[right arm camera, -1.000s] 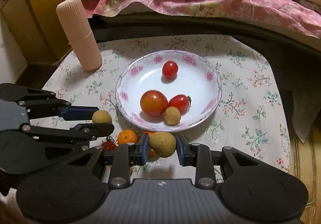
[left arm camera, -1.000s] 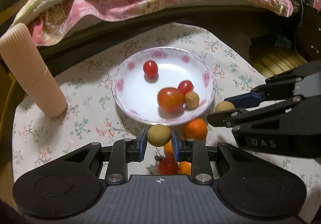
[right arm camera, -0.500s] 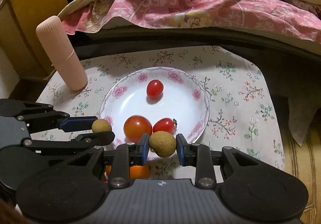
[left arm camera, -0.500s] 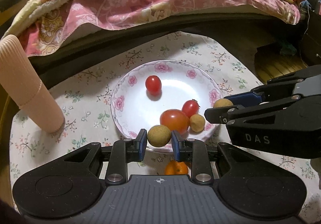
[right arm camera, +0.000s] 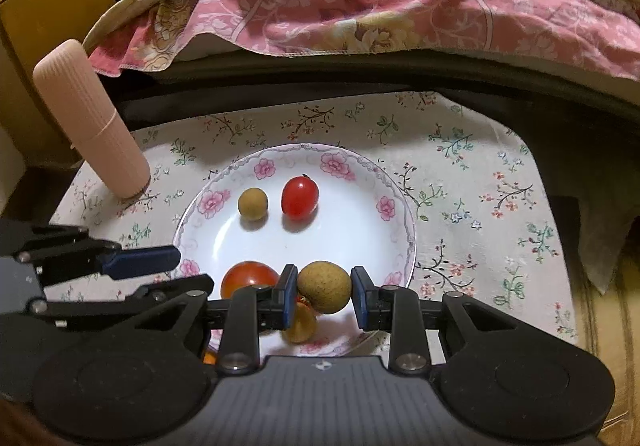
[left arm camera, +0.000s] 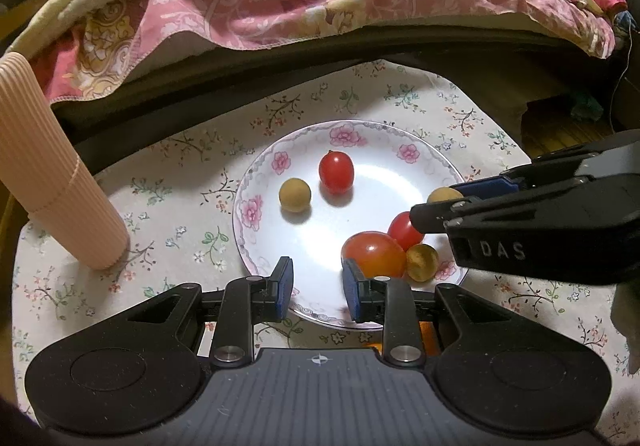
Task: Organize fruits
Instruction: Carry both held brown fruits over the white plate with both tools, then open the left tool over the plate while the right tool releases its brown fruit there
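A white floral plate (left arm camera: pixel 372 198) (right arm camera: pixel 344 242) holds a large tomato (left arm camera: pixel 374 254) (right arm camera: pixel 248 278), two cherry tomatoes (left arm camera: pixel 336 172) (left arm camera: pixel 404 230) and two brown longans (left arm camera: pixel 295 195) (left arm camera: pixel 422 262). The back longan (right arm camera: pixel 253 203) lies beside the far cherry tomato (right arm camera: pixel 300 195). Low over the plate's near rim, my left gripper (left arm camera: pixel 318 292) (right arm camera: pixel 176 272) is open with nothing between its fingers. My right gripper (right arm camera: pixel 323 296) (left arm camera: pixel 436 202) is shut on a third longan (right arm camera: pixel 324 286) (left arm camera: pixel 442 195) above the plate's right part.
A pink ribbed cylinder (left arm camera: pixel 52 174) (right arm camera: pixel 92 118) stands on the floral tablecloth (left arm camera: pixel 180 242) left of the plate. A bit of orange fruit (left arm camera: pixel 424 334) shows under the left gripper. A bed with a pink blanket (right arm camera: pixel 360 6) runs behind the table; a wooden cabinet (right arm camera: pixel 52 6) stands back left.
My left gripper opened and let go of its longan, which now lies at the plate's back left. Both grippers moved forward over the plate; the right one kept its longan.
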`<action>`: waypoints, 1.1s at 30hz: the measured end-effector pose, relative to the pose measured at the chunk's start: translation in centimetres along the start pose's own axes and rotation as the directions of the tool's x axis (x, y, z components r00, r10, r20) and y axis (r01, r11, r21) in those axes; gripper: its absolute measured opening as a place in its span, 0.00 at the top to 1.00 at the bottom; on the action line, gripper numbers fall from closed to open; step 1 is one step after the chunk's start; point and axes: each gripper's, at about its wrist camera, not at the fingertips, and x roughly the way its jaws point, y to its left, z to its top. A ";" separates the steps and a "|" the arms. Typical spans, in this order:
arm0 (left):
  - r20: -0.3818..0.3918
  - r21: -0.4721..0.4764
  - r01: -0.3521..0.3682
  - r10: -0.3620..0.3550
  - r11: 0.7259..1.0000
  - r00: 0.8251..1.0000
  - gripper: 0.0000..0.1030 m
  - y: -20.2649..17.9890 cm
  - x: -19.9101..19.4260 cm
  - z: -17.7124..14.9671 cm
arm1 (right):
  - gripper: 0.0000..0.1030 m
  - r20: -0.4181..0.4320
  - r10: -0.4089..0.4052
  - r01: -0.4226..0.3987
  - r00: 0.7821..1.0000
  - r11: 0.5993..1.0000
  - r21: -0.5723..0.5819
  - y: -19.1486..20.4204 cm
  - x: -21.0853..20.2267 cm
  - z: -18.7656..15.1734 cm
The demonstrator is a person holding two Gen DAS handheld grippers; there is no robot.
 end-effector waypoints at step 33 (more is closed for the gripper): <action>0.017 0.009 -0.006 0.006 1.000 1.000 0.57 -0.3 -1.9 -0.6 | 0.69 0.022 -0.001 0.000 1.000 1.000 0.027 0.1 -1.6 -0.5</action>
